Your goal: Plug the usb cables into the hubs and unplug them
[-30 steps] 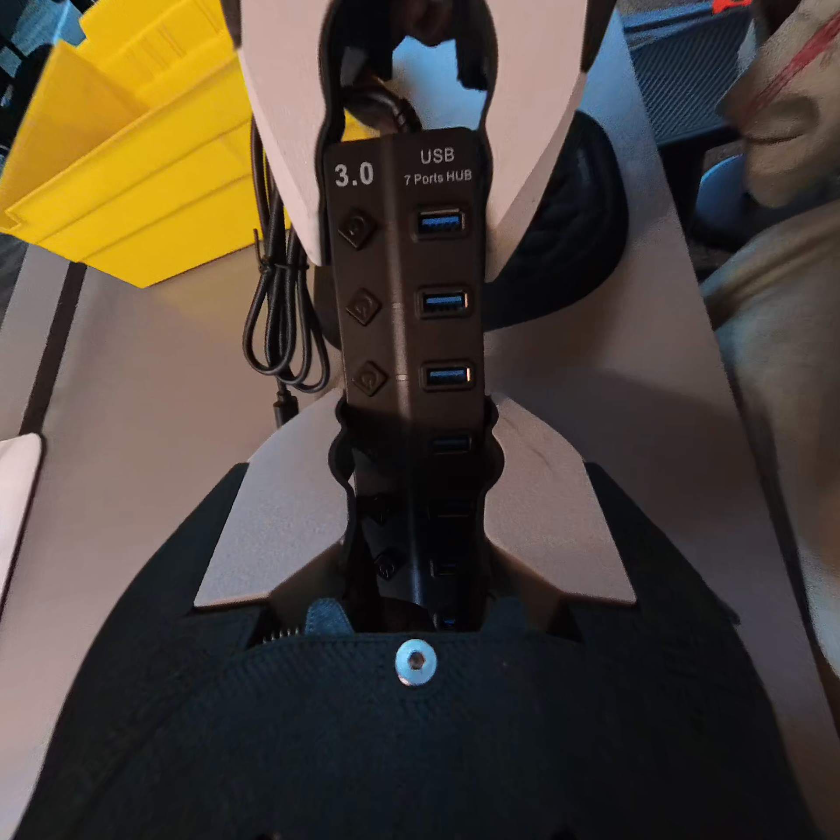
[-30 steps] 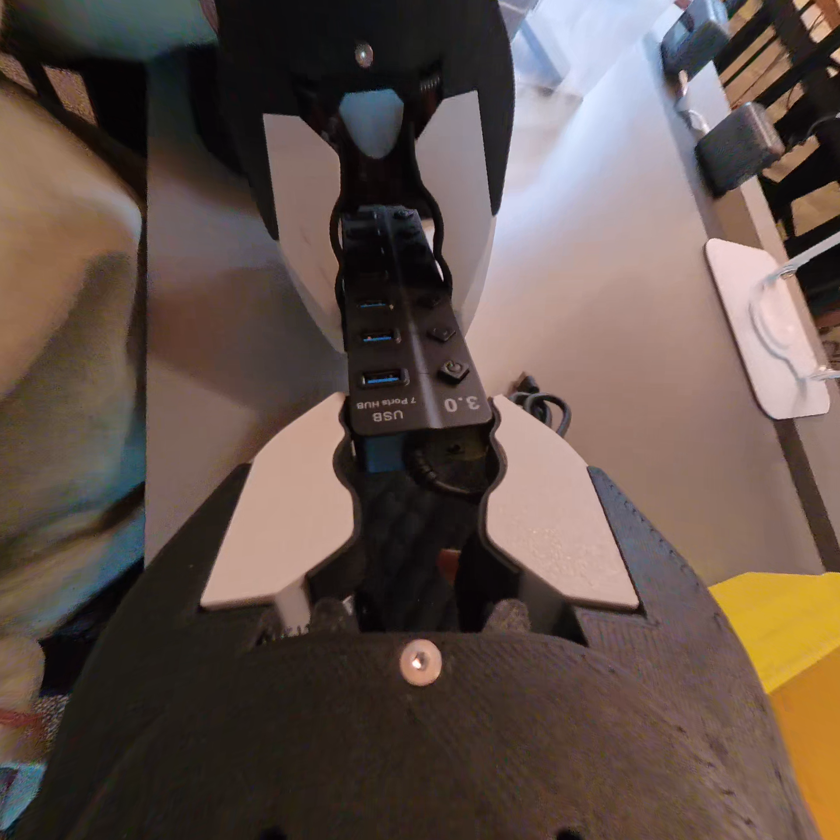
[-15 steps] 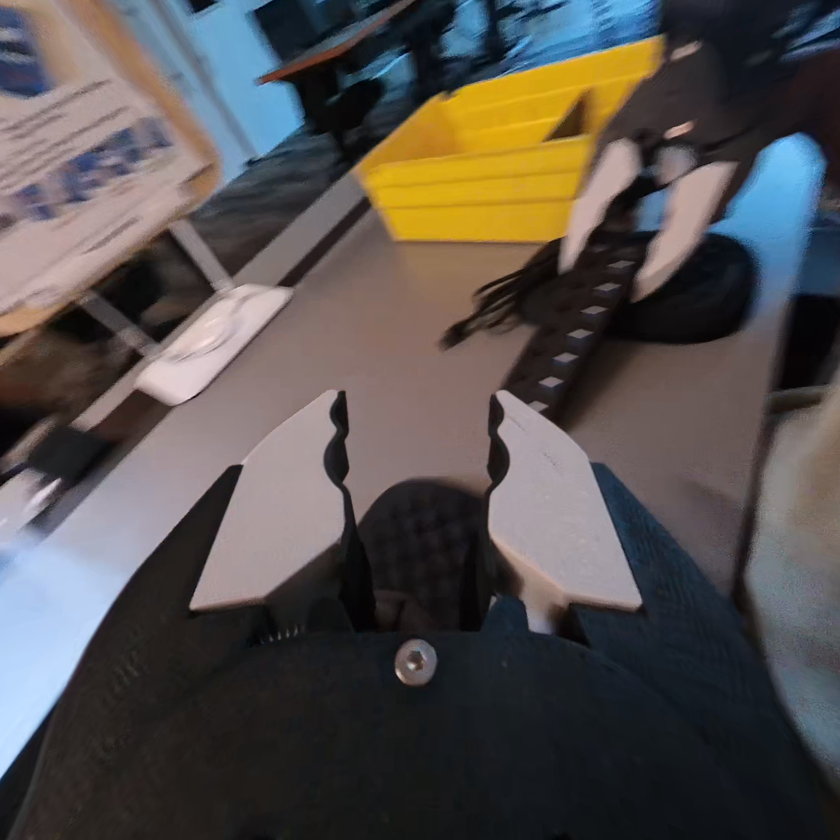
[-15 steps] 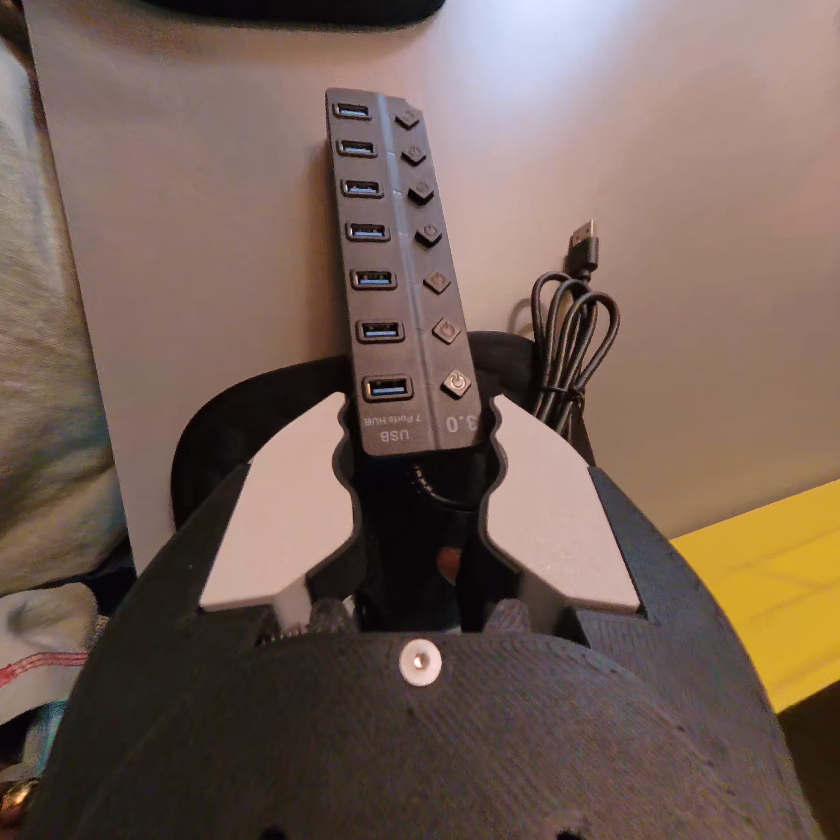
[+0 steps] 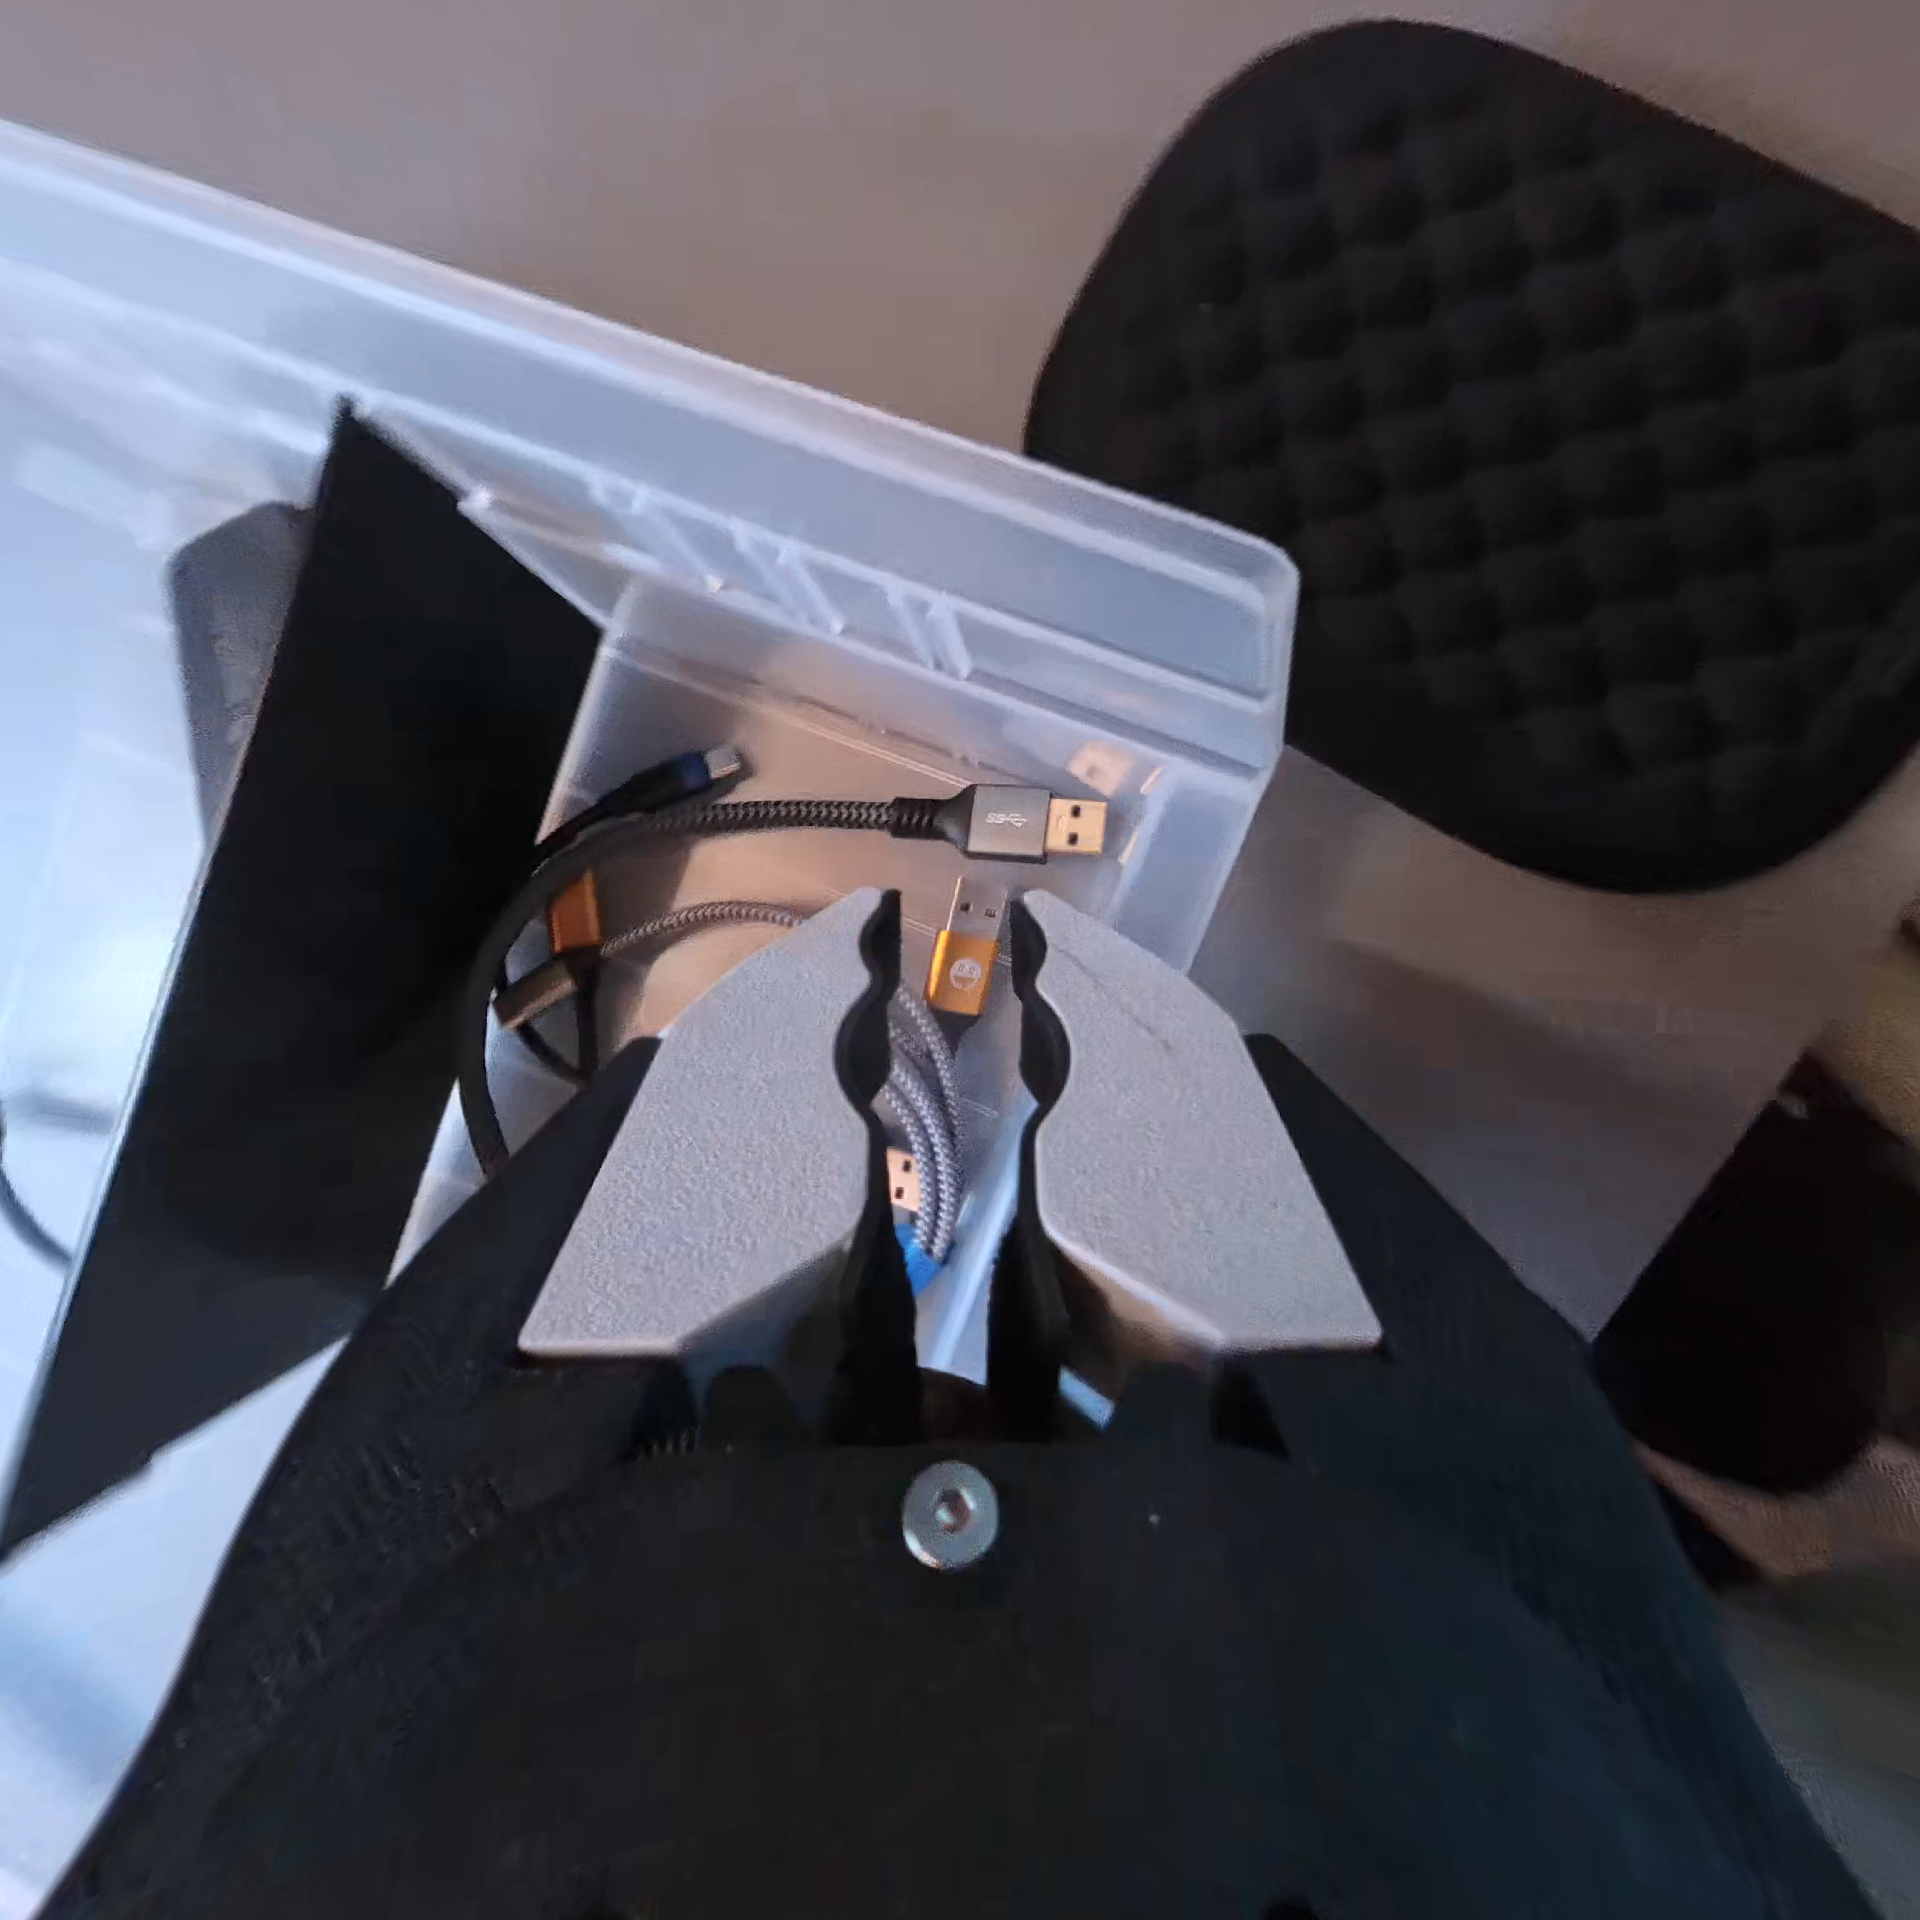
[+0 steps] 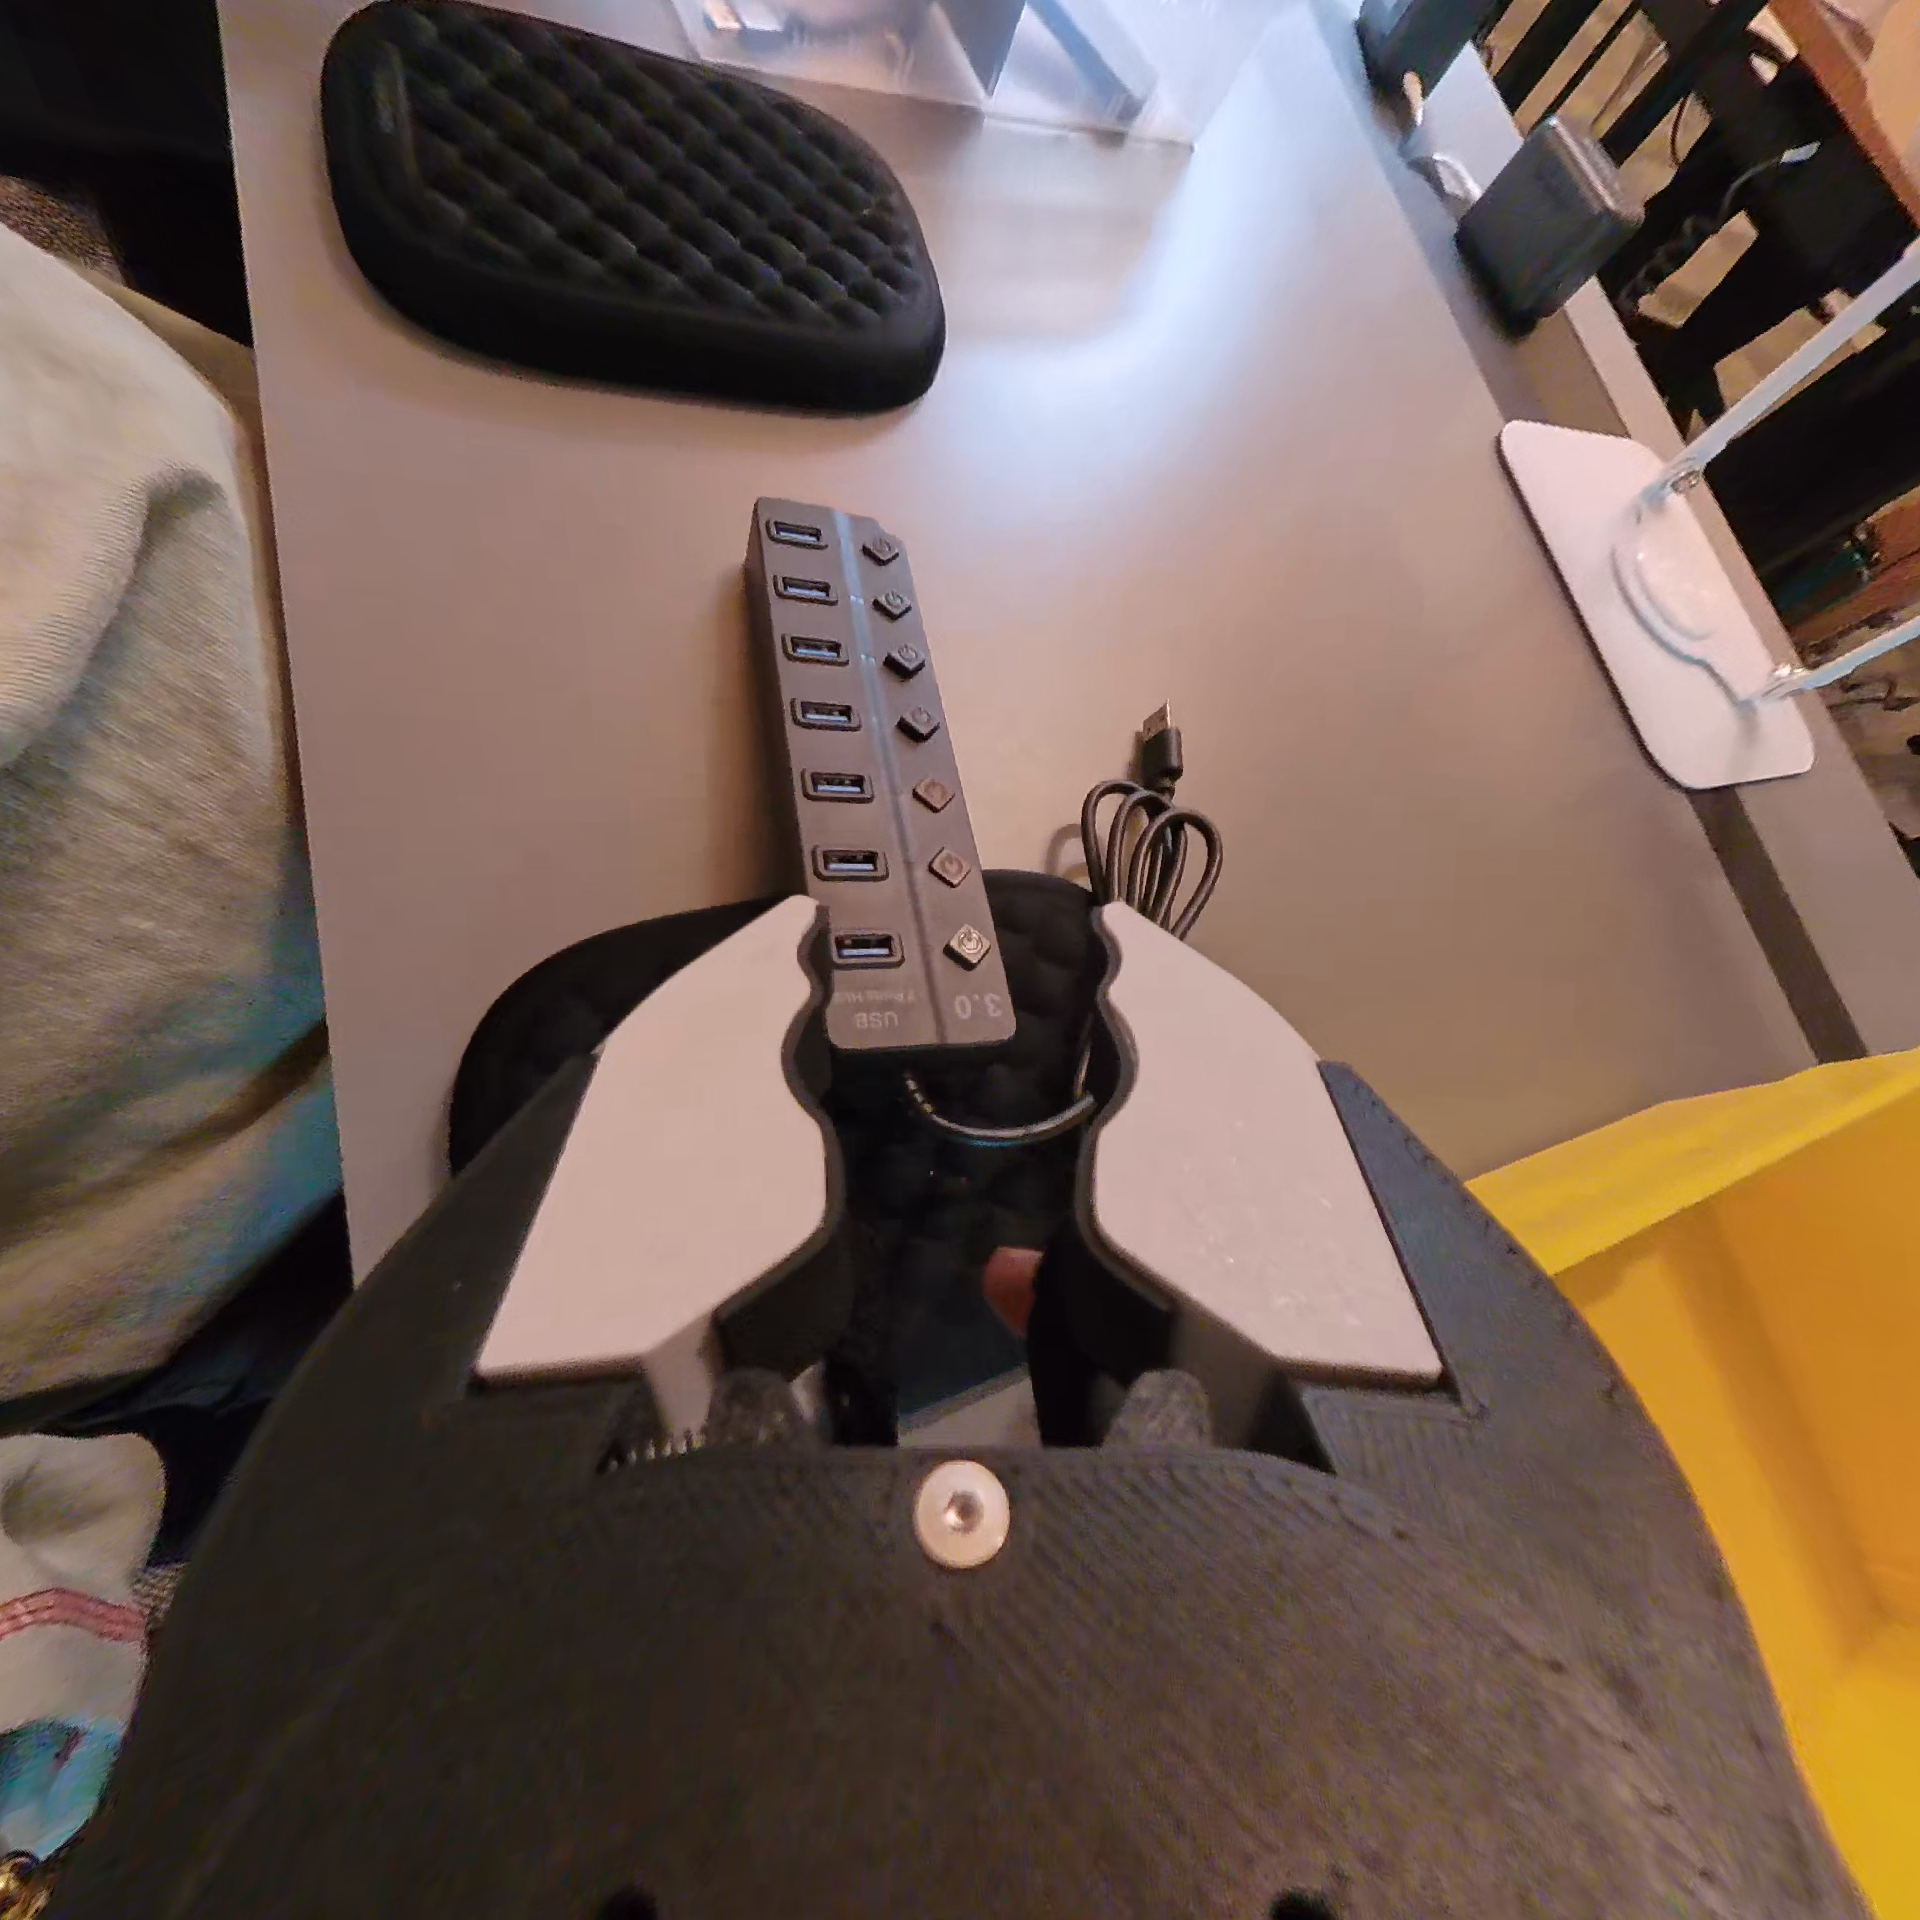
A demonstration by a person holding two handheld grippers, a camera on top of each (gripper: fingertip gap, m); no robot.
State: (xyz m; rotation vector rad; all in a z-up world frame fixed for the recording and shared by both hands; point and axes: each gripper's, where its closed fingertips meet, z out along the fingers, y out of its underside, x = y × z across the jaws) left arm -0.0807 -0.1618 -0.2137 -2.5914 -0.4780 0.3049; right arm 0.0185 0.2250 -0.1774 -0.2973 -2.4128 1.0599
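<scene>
The left gripper (image 5: 943, 914) hangs over a clear plastic bin (image 5: 1195, 665), its jaws parted by a narrow gap and gripping nothing; in that gap, lower down in the bin, lies a grey braided cable (image 5: 920, 1101) ending in an orange USB plug (image 5: 964, 961). Just beyond the tips lies a dark braided cable with a grey plug (image 5: 1013, 823), and farther left more cable ends coil against a black panel (image 5: 312, 883). Past the bin's corner a black quilted pad (image 5: 1538, 457) rests on the grey table (image 5: 727, 187). The right gripper (image 6: 956, 925) has its jaws spread wide, straddling the near end of the black USB hub (image 6: 862, 769) without visibly clamping it; the hub lies flat on the table, stretching away, all its ports unplugged. Just right of it sits the hub's coiled black cord (image 6: 1148, 847), a yellow bin (image 6: 1714, 1299) nearer on the right, and the quilted pad well beyond.
</scene>
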